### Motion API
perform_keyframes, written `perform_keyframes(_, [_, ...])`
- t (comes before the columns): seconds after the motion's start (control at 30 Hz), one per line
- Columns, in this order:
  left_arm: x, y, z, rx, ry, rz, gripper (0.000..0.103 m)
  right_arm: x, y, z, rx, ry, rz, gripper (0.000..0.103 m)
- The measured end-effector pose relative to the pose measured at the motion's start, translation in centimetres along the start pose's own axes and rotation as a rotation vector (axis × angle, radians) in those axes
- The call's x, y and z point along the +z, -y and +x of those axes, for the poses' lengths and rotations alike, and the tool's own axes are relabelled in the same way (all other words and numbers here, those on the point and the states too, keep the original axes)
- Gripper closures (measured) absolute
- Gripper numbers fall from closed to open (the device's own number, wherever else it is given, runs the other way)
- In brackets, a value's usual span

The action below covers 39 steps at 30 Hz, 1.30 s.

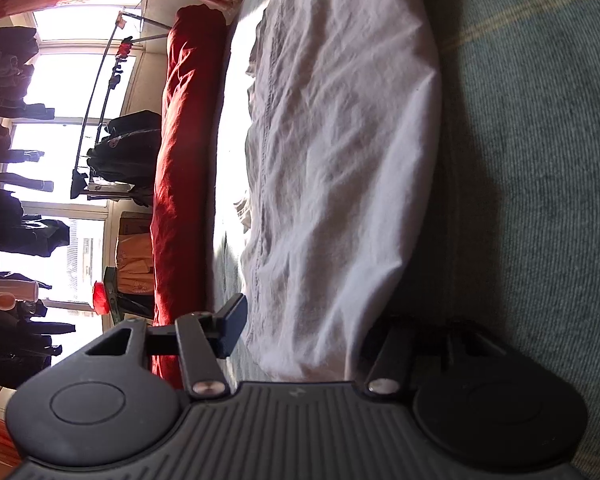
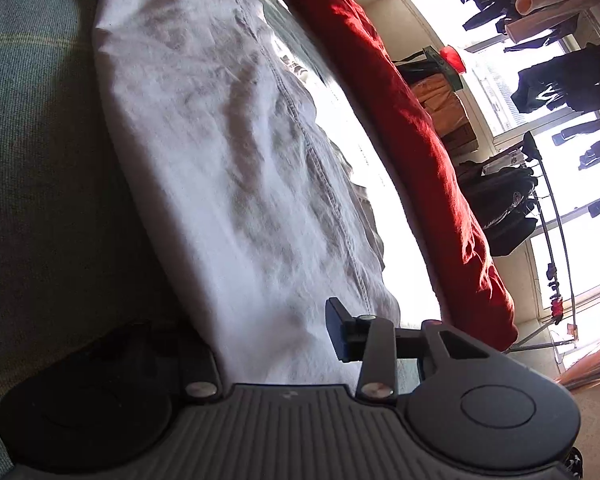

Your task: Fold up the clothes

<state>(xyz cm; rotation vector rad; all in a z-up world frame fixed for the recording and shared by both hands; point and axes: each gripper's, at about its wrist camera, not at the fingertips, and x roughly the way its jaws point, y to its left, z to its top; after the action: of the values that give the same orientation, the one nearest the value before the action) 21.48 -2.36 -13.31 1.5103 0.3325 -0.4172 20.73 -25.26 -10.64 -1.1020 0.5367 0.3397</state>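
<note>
Sunlit windows hung with dark clothes back a bed covered in a grey-green woven blanket [image 1: 532, 168], where a long, wrinkled white cotton garment [image 1: 340, 152] lies partly folded, its stitched seam running lengthwise. A rumpled red quilt [image 1: 180, 168] lies along the far side of the bed, beyond a strip of glare.

Both wrist views are tilted on their side. The left gripper [image 1: 300, 332] straddles one end of the white garment with its fingers spread wide; one blue-padded finger [image 1: 232, 326] shows clearly on the window side, while the other sits in shadow against the blanket. The right gripper [image 2: 268, 336] stands the same way at what appears to be the opposite end, fingers apart, its visible pad [image 2: 336, 330] just beside the cloth's edge. Whether either gripper's shadowed finger lies under the fabric cannot be told.

The garment looks light, soft and limp, likely to sag and crease once lifted, with no stiffness to hold a fold. The thicker doubled edge near each gripper seems the surest place to pinch, taking all layers together so the lower one does not slip away on the coarse blanket.
</note>
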Motion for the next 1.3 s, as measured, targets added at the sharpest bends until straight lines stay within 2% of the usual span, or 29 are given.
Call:
perform_keyframes(0.03, [0.0, 0.2, -0.1, -0.003, 0.001, 0.003, 0.095, 0.0, 0.2, -0.1, 0.013, 0.002, 0.008, 0.073])
perform_keyframes(0.07, [0.0, 0.3, -0.3, -0.003, 0.002, 0.006, 0.096, 0.0, 0.3, -0.2, 0.021, 0.0, 0.011, 0.083])
perform_keyframes(0.17, [0.0, -0.1, -0.9, -0.006, 0.004, -0.026, 0.099, 0.1, 0.5, -0.5, 0.017, 0.002, 0.013, 0.092])
perform_keyframes(0.37, [-0.2, -2.4, -3.0, 0.031, 0.017, -0.054, 0.103, 0.8, 1.6, -2.5, 0.009, 0.014, 0.009, 0.097])
perform_keyframes(0.5, [-0.2, -2.9, -5.5, 0.028, 0.03, -0.071, 0.103, 1.0, 2.5, -4.8, 0.04, 0.022, 0.027, 0.098])
perform_keyframes(0.67, [-0.2, -2.0, -9.7, 0.009, 0.059, -0.06, 0.103, 0.3, 2.6, -7.9, 0.092, 0.014, 0.011, 0.098])
perform_keyframes(0.87, [-0.6, 1.0, -13.7, -0.055, 0.07, -0.044, 0.102, -1.2, 1.5, -11.2, 0.159, -0.003, 0.018, 0.097])
perform_keyframes(0.93, [-0.7, 2.0, -14.0, -0.091, 0.055, -0.042, 0.099, -1.9, 0.8, -11.2, 0.191, -0.026, 0.032, 0.093])
perform_keyframes(1.0, [-0.7, 2.8, -14.4, -0.143, 0.047, -0.043, 0.092, -2.4, -0.1, -11.0, 0.213, -0.048, 0.032, 0.081])
perform_keyframes(1.1, [-1.3, 3.7, -15.4, -0.2, 0.042, -0.043, 0.092, -3.4, -1.6, -11.2, 0.263, -0.079, 0.008, 0.075])
perform_keyframes(1.2, [-2.3, 3.2, -16.4, -0.266, 0.019, -0.093, 0.092, -4.6, -1.9, -12.3, 0.321, -0.1, -0.019, 0.067])
perform_keyframes(1.3, [-3.4, 0.7, -17.0, -0.342, -0.007, -0.218, 0.092, -6.0, -1.1, -13.5, 0.34, -0.126, -0.022, 0.066])
